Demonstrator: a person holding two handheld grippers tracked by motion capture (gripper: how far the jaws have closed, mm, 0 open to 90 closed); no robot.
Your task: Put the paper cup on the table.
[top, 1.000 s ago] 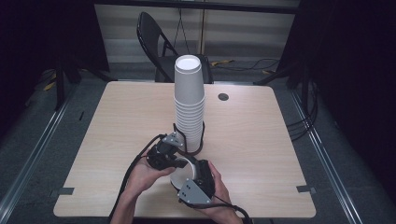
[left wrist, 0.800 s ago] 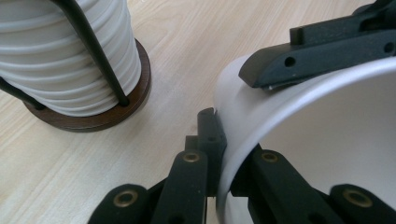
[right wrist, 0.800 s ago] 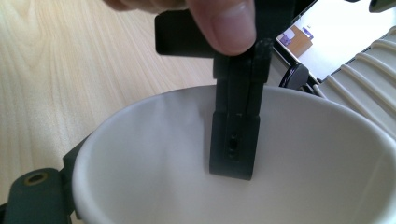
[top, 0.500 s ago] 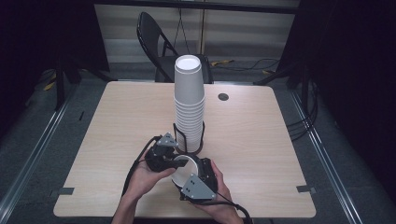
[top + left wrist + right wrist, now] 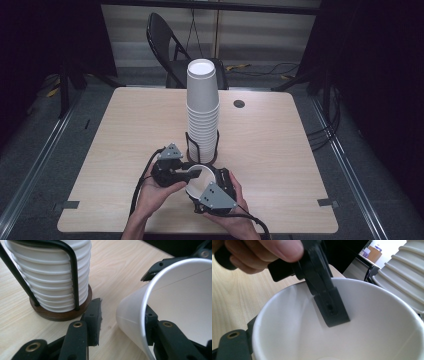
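Note:
A tall stack of white paper cups (image 5: 202,115) stands in a black wire holder (image 5: 201,152) at mid table. Just in front of it a single white cup (image 5: 191,189) lies tilted between both grippers. My right gripper (image 5: 202,176) is shut on this cup (image 5: 374,335), one of its fingers (image 5: 233,342) pressed against the outside. My left gripper (image 5: 122,315) straddles the cup's rim (image 5: 180,297), and its jaws have just been opening. One of its fingers (image 5: 329,305) sits inside the cup, while the other finger (image 5: 93,320) stands off the wall.
The wooden table (image 5: 125,125) has a round dark grommet (image 5: 239,104) behind the stack. The holder's brown base (image 5: 60,313) is close to my left gripper. A black folding chair (image 5: 165,45) stands beyond the far edge. Cables trail from both grippers toward the person.
My left gripper's jaws have spread apart and let go of the cup's wall. The single cup shows more plainly between the grippers. Both hands have stayed where they were.

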